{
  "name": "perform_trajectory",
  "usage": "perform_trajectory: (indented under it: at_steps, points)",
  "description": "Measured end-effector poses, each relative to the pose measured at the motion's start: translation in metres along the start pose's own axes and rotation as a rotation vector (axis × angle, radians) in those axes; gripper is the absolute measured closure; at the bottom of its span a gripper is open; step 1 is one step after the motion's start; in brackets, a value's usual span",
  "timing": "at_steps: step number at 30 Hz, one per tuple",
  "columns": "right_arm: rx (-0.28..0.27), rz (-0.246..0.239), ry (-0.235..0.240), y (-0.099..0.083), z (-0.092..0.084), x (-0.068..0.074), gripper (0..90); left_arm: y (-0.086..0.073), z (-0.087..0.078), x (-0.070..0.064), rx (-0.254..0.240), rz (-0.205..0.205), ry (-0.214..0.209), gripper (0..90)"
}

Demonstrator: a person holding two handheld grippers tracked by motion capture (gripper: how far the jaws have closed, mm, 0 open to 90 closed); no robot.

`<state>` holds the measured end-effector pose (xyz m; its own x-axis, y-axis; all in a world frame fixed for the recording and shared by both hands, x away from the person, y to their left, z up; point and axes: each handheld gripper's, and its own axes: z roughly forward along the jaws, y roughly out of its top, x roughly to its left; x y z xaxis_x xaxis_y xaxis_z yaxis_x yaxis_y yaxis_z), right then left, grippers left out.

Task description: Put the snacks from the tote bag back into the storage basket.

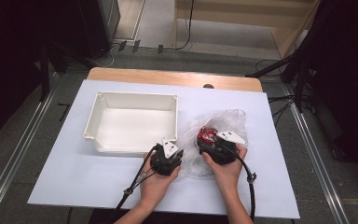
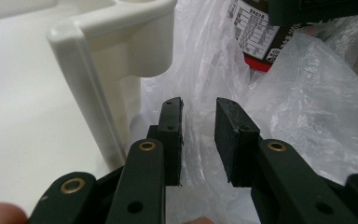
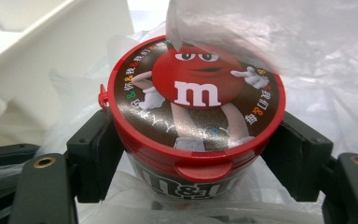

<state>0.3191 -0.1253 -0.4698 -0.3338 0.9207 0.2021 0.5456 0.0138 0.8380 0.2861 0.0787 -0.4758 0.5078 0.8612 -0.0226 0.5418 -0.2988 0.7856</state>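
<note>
Forearms and hands, mine, enter from the near edge of the bench, each holding a gripper; listing follows, largest first.

Bench (image 1: 65,172): white sheet over a wooden top, whose wood shows along the far edge.

White plastic tub (image 1: 133,122): rectangular, open-topped, nothing in it; sits on the left half of the bench, closer to the far edge; one rounded corner post stands just beside my left jaws in the left gripper view.

Clear plastic bag (image 1: 230,119): crumpled, thin; lies on the right half of the bench, touching or nearly touching the tub's right wall; it wraps loosely about the candy tub.

Left gripper (image 2: 198,135): in my left hand (image 1: 154,182), near the tub's near right corner; jaws stand narrowly apart with a fold of the bag's film between them; whether the film is pinched I cannot tell.

Right gripper (image 3: 196,156): in my right hand (image 1: 227,170), right of the left gripper; jaws are closed against both sides of the candy tub.

Candy tub (image 3: 196,100): small, round, dark body with a printed label, red lid bearing a red cartoon figure marked "m"; sits inside the bag's mouth, lid toward the right gripper view's camera, a flap of film over its far rim.
</note>
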Motion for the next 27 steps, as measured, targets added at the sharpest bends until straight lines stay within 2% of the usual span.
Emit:
perform_trajectory:
  at_steps: [4, 14, 18, 19, 22, 27]
  points:
    - [-0.003, -0.031, -0.02, 0.001, -0.003, 0.005, 26.1, 0.0, 0.0, 0.0, 0.002, 0.0, 0.0, 71.6]
    - [-0.051, -0.046, 0.009, 0.018, -0.025, 0.009, 26.2, 0.0, 0.001, -0.001, 0.005, -0.001, 0.004, 70.6]
    - [-0.065, -0.049, 0.013, 0.023, -0.031, 0.01, 26.2, 0.0, -0.001, -0.001, -0.015, 0.005, 0.006, 68.0]
    - [-0.068, -0.052, 0.015, 0.025, -0.032, 0.01, 26.2, -0.001, -0.003, -0.001, -0.037, 0.011, -0.001, 66.2]
    - [-0.072, -0.05, 0.019, 0.028, -0.036, 0.012, 26.2, -0.004, -0.009, 0.001, -0.107, 0.004, -0.058, 59.1]
    - [-0.078, -0.051, 0.032, 0.031, -0.041, 0.015, 26.2, -0.005, -0.019, 0.006, -0.15, 0.002, -0.15, 49.8]
